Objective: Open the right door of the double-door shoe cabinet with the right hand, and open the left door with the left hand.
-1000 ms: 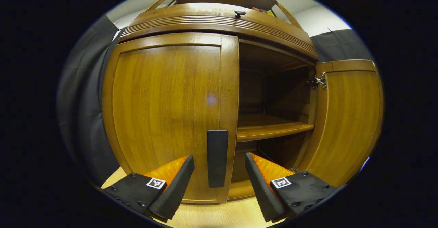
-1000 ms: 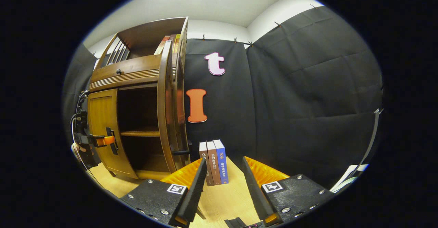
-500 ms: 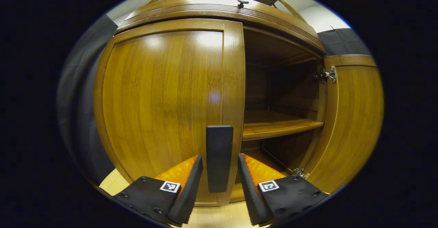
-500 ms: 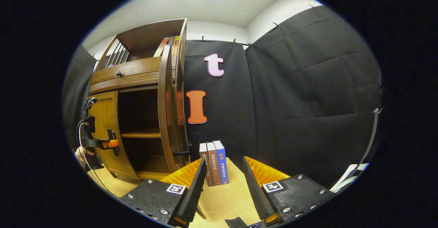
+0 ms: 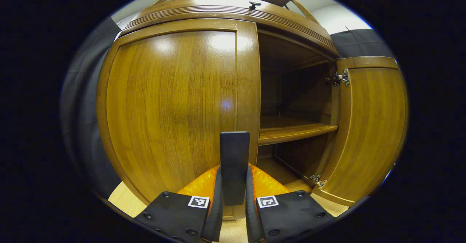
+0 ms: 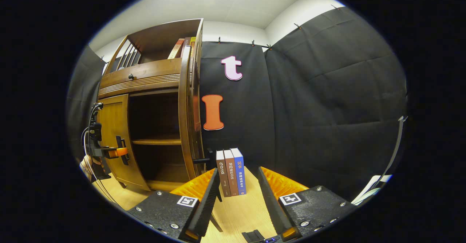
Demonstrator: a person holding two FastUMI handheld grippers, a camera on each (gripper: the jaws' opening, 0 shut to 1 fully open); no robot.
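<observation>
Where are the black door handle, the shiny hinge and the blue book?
black door handle (image 5: pixel 234 163), left gripper view, its flat front.
top hinge (image 5: pixel 339 78), left gripper view, its metal arm.
blue book (image 6: pixel 240 172), right gripper view, its spine.

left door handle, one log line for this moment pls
left gripper: shut on left door handle | left door: closed | right door: open | right gripper: open, empty
</observation>
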